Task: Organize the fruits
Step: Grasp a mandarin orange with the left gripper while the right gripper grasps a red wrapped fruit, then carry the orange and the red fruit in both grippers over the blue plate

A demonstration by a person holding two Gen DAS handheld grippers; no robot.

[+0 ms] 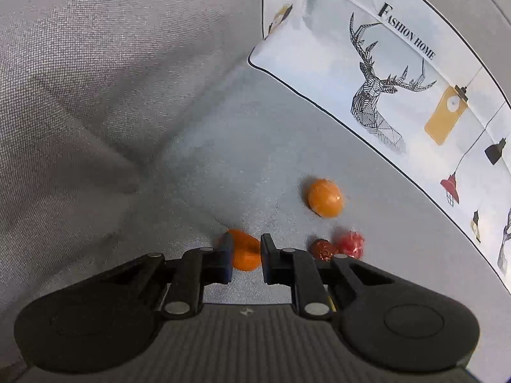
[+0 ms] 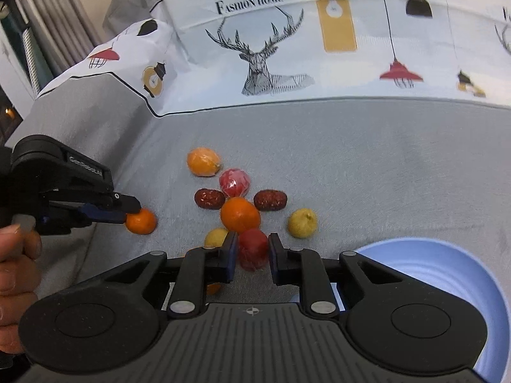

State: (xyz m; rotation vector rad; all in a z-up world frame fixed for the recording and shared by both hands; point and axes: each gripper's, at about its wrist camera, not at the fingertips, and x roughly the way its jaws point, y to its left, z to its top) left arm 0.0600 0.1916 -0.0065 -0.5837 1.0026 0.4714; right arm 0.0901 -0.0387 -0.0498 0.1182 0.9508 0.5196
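Fruits are scattered in a loose bunch on the grey sofa seat (image 2: 367,159), right in front of a cushion (image 2: 287,48) printed with a line-drawn deer, hanging lamps and the words "FASHION HOME". The left gripper (image 2: 127,212) has "GenRobot.AI" in small raised letters on its side, a bit blurry. It reaches in low from the left, held by the person's hand (image 2: 16,255), jaws narrowed around a small tangerine (image 2: 141,221) that sits apart from the rest; both fingers look to be touching it. The right gripper (image 2: 253,250) points down at the pile, jaws partly open on either side of a red wrapped fruit (image 2: 253,249), with a gap on the right side. Behind that sit an orange (image 2: 240,214), two dark dates (image 2: 209,198), yellow fruits (image 2: 302,222). A blue bowl (image 2: 447,287) sits at right.
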